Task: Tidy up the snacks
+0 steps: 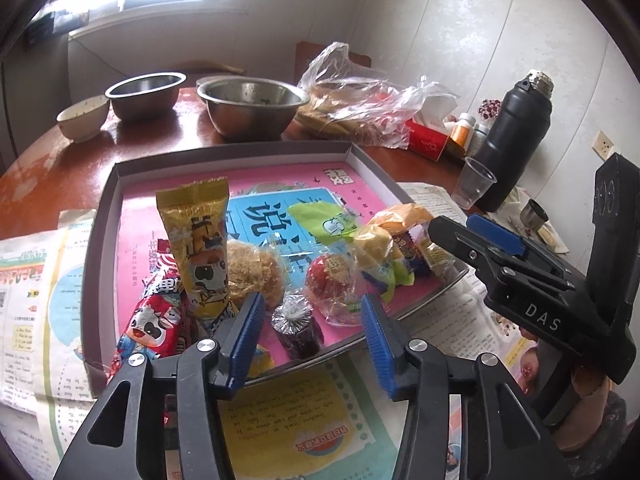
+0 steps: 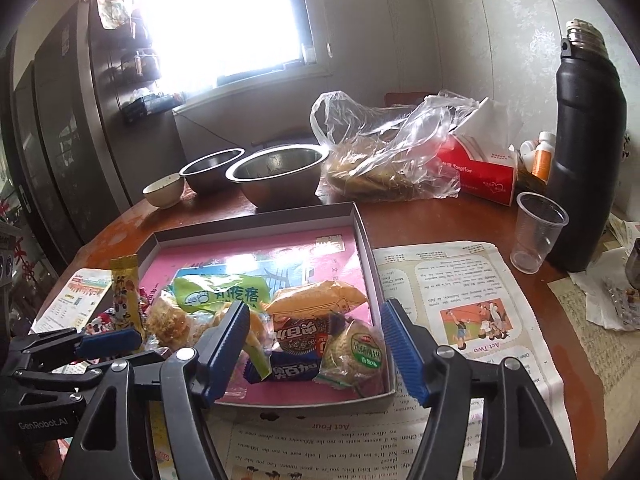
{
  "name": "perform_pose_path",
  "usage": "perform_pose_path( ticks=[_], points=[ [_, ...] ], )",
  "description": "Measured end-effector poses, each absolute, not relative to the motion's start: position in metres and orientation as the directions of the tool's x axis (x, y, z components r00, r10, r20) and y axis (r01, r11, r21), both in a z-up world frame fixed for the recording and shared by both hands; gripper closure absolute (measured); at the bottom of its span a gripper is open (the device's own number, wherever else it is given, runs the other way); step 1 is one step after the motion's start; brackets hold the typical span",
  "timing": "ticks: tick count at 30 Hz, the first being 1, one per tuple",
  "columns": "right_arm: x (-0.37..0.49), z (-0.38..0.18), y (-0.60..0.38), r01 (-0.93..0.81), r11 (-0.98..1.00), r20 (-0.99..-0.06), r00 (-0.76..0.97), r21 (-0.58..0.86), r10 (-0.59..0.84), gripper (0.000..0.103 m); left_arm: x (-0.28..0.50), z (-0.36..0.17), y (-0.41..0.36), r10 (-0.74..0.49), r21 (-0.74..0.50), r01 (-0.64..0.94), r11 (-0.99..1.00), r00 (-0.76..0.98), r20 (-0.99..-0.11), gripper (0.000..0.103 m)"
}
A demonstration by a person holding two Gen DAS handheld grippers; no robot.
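Note:
A shallow grey tray (image 1: 224, 152) with a pink liner holds several wrapped snacks. In the left wrist view my left gripper (image 1: 312, 340) stands open around a small dark foil-wrapped roll (image 1: 298, 330), pads clear of it. A yellow cow-print packet (image 1: 200, 240) and a red one (image 1: 156, 320) lie to its left. The right gripper's fingers (image 1: 496, 236) hover at the tray's right edge. In the right wrist view my right gripper (image 2: 314, 344) is open over a blue cookie packet (image 2: 296, 368) and a green-labelled round cake (image 2: 354, 354), gripping neither.
Behind the tray (image 2: 256, 216) stand two steel bowls (image 2: 276, 176), a small ceramic bowl (image 2: 164, 190), a clear bag of flatbread (image 2: 384, 160) and a red tissue box (image 2: 480, 168). A black flask (image 2: 584, 140) and plastic cup (image 2: 536, 232) stand right. Printed pages (image 2: 460, 300) cover the table.

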State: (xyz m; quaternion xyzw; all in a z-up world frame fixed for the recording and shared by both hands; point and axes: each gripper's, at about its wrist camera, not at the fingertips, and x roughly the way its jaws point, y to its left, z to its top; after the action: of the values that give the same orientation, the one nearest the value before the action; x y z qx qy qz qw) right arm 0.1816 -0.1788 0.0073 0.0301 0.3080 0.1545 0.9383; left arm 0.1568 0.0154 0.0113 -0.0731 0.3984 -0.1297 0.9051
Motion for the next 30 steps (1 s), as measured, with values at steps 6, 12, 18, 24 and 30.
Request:
perform_pose_path(
  ticks=[6, 12, 18, 24, 30],
  points=[
    [0.163, 0.017, -0.180, -0.284, 0.945, -0.541, 0.776, 0.160, 0.324, 0.030, 0.146, 0.025, 0.017, -0.284, -0.223, 0.179, 0.958, 0.678, -0.678, 0.040],
    [0.146, 0.028, -0.179, -0.293, 0.946, -0.519, 0.792, 0.139, 0.321, 0.029, 0.134, 0.033, 0.018, -0.254, -0.192, 0.168, 0.967, 0.701, -0.666, 0.031],
    [0.127, 0.037, -0.179, -0.306, 0.940, -0.499, 0.798, 0.148, 0.338, 0.018, 0.119, 0.040, 0.018, -0.221, -0.158, 0.155, 0.975, 0.717, -0.661, 0.025],
    [0.112, 0.045, -0.177, -0.308, 0.942, -0.482, 0.810, 0.136, 0.335, 0.016, 0.108, 0.046, 0.022, -0.195, -0.145, 0.132, 0.981, 0.739, -0.645, 0.022],
    [0.102, 0.051, -0.177, -0.294, 0.947, -0.461, 0.829, 0.127, 0.319, 0.012, 0.102, 0.050, 0.026, -0.167, -0.133, 0.107, 0.985, 0.756, -0.632, 0.020]
  ],
)
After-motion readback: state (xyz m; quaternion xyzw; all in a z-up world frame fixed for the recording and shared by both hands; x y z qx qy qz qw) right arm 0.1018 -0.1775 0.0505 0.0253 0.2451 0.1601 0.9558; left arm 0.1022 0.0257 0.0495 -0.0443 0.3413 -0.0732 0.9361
